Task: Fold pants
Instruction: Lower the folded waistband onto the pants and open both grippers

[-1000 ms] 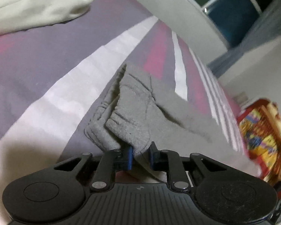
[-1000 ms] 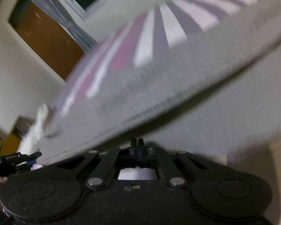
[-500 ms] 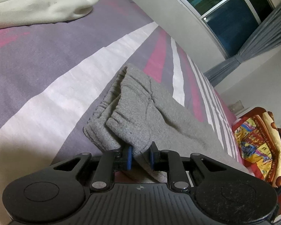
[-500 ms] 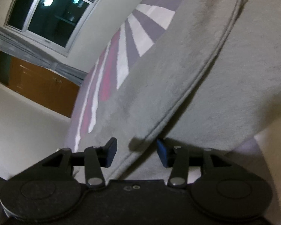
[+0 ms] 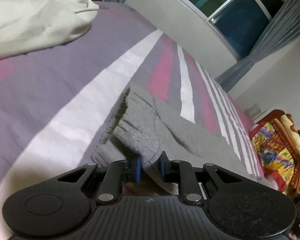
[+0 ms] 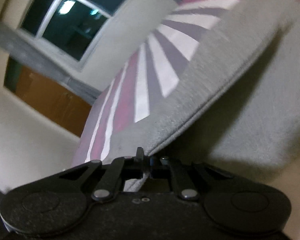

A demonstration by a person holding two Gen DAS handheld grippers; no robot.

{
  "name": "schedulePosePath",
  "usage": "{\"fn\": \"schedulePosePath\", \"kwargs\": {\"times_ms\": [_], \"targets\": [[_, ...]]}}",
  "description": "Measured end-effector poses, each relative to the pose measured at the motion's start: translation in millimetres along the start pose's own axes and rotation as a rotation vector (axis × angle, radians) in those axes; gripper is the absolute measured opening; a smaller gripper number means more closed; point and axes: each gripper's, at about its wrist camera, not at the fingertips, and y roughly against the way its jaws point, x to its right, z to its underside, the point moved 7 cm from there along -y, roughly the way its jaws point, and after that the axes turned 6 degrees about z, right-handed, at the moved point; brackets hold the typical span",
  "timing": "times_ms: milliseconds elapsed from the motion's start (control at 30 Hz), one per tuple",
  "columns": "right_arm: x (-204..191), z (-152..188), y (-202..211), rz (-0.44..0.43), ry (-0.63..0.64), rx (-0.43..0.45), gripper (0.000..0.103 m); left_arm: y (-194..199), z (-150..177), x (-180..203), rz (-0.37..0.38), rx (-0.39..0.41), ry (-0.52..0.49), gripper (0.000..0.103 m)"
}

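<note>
pants (image 5: 170, 132) lengthwise toward window | left gripper (image 5: 150, 166) grips waistband | right gripper (image 6: 147, 160) just clamped hem

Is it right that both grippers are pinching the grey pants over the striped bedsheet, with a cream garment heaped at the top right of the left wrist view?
Not quite. The cream garment is heaped at the top left of the left wrist view, not the top right. The rest holds: the left gripper and the right gripper each pinch the grey pants over the striped bedsheet.
</note>
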Motion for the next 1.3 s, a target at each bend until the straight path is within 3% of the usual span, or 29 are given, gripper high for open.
{"fn": "schedulePosePath", "kwargs": {"times_ms": [133, 233, 333, 500, 567, 600, 633, 667, 733, 800, 900, 1000, 1200, 1300], "targets": [[26, 27, -20, 0.110, 0.005, -0.079, 0.005, -9, 6, -3, -0.039, -0.037, -0.031, 0.019], [40, 34, -29, 0.097, -0.084, -0.093, 0.005, -5, 2, 4, -0.055, -0.028, -0.049, 0.019], [30, 27, -28, 0.076, -0.069, -0.070, 0.005, -8, 5, 9, -0.095, -0.033, -0.113, 0.019], [42, 31, -44, 0.101, -0.118, -0.112, 0.004, -4, 11, 13, -0.137, 0.001, -0.089, 0.025], [45, 21, -35, 0.080, -0.155, -0.110, 0.017, 8, 14, 16, -0.173, 0.047, -0.060, 0.038], [46, 17, -28, 0.085, -0.152, -0.088, 0.021, 14, 16, 18, -0.202, 0.069, -0.046, 0.058], [49, 12, -18, 0.091, -0.147, -0.063, 0.032, 20, 19, 21, -0.218, 0.090, -0.042, 0.066], [50, 7, -9, 0.091, -0.148, -0.034, 0.049, 23, 23, 26, -0.207, 0.098, -0.042, 0.066], [61, -8, 7, 0.091, -0.166, 0.028, 0.063, 18, 35, 34, -0.175, 0.058, -0.016, 0.066], [82, -23, 14, 0.111, -0.217, 0.068, 0.063, 8, 46, 42, -0.163, 0.021, -0.007, 0.066], [113, -42, 20, 0.125, -0.320, 0.111, 0.060, -13, 57, 45, -0.206, -0.034, -0.012, 0.066], [136, -57, 7, 0.137, -0.376, 0.138, 0.053, -25, 59, 43, -0.232, -0.031, -0.009, 0.066], [148, -87, -26, 0.141, -0.345, 0.132, 0.040, -33, 57, 43, -0.224, -0.041, -0.014, 0.066], [154, -98, -26, 0.156, -0.337, 0.123, 0.019, -32, 59, 42, -0.218, -0.039, -0.018, 0.066]]}}
